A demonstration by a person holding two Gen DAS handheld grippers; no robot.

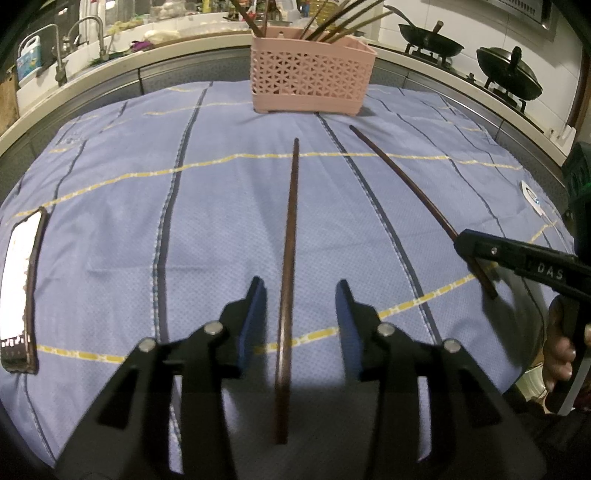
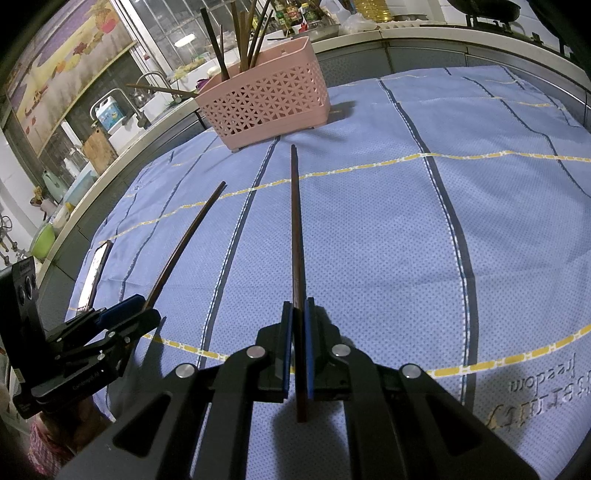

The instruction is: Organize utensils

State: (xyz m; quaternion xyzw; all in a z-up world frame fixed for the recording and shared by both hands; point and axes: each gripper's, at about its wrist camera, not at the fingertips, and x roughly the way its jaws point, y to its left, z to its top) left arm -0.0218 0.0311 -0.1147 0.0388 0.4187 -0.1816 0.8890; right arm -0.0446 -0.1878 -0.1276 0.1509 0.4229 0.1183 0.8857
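Note:
Two dark brown chopsticks lie on the blue cloth. In the left wrist view one chopstick [image 1: 290,258] runs between the fingers of my open left gripper [image 1: 300,295], apart from both pads. The other chopstick [image 1: 406,186] is clamped by my right gripper [image 1: 467,243] near its close end. In the right wrist view my right gripper [image 2: 298,314] is shut on that chopstick [image 2: 296,221]; my left gripper [image 2: 138,308] stands around the other chopstick [image 2: 184,243]. A pink utensil basket [image 1: 310,79] with several chopsticks stands at the far edge; it also shows in the right wrist view [image 2: 266,99].
A phone [image 1: 18,291] lies at the cloth's left edge. Behind the table runs a counter with a sink tap [image 1: 90,31] and two black woks [image 1: 508,72] on a stove. A white tag [image 1: 532,197] lies on the cloth at right.

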